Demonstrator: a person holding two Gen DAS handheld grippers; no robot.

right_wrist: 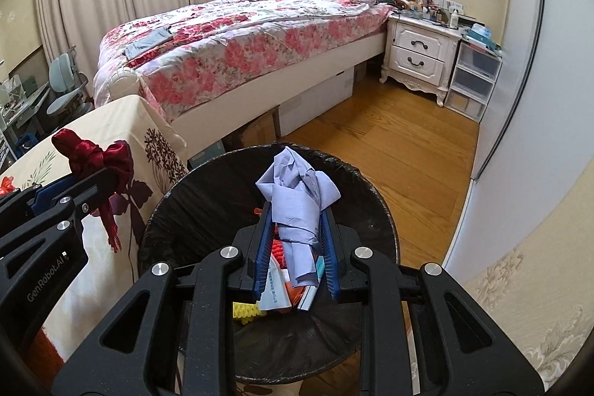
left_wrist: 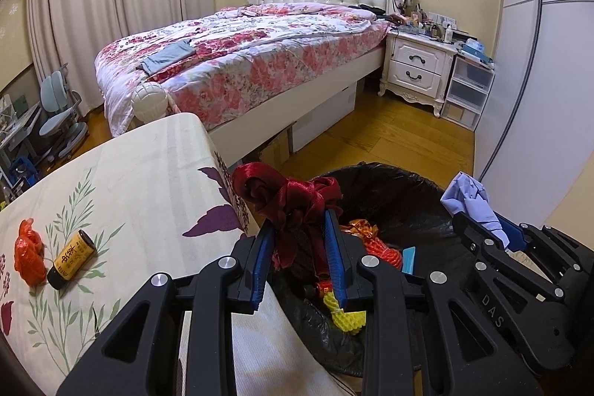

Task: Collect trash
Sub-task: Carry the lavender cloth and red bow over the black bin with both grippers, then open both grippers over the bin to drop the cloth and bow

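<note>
My left gripper (left_wrist: 299, 223) is shut on a dark red satin ribbon bow (left_wrist: 286, 195), held at the table's edge over the near rim of a black-lined trash bin (left_wrist: 389, 188). The right gripper (right_wrist: 297, 214) is shut on a crumpled pale blue paper (right_wrist: 297, 188), directly above the bin (right_wrist: 193, 195). Orange, yellow and printed scraps (right_wrist: 274, 299) lie inside the bin. On the floral tablecloth (left_wrist: 141, 173) remain a crumpled orange-red wrapper (left_wrist: 29, 253) and a yellow-and-black cylinder (left_wrist: 72, 258). The left view shows the right gripper's blue paper (left_wrist: 473, 203); the right view shows the bow (right_wrist: 94, 154).
A bed (left_wrist: 237, 62) with a floral quilt stands behind the table. A white nightstand (left_wrist: 417, 65) and clear plastic drawers (left_wrist: 469, 88) stand at the back right. A grey sliding wardrobe door (right_wrist: 519, 99) runs along the right. Wooden floor (right_wrist: 389, 136) lies beyond the bin.
</note>
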